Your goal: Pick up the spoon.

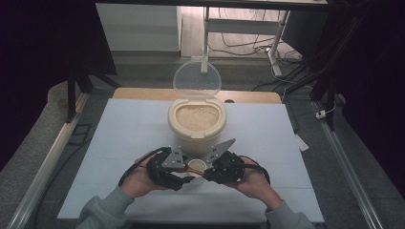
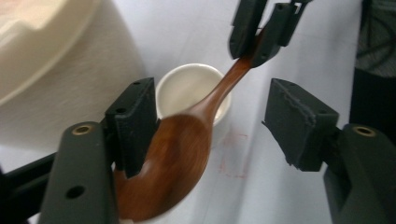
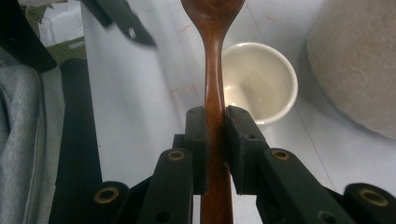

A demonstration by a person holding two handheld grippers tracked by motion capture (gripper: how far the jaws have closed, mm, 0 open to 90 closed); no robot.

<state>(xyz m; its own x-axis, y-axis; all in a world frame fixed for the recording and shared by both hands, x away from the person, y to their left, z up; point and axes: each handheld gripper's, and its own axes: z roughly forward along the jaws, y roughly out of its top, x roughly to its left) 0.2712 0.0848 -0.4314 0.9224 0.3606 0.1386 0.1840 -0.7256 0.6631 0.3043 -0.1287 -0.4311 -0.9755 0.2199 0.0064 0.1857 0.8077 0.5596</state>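
Wooden and stiff, the spoon (image 3: pixel 213 70) is clamped at its handle by my right hand-held gripper (image 3: pixel 215 122), the bowl end reaching out between the parted jaws of my left hand-held gripper (image 2: pixel 205 121), which do not squeeze it. It hangs over the small white cup (image 1: pixel 196 166) near the table's (image 1: pixel 129 129) front edge, just before the rice container (image 1: pixel 197 123). I judge it light, smooth and somewhat slippery, so the narrow handle is the place to grip.

Count on table: one wooden spoon (image 3: pixel 213 60), one small white cup (image 3: pixel 259 81), one rice-filled container (image 1: pixel 197 118) with one clear lid (image 1: pixel 197 80); two grippers.
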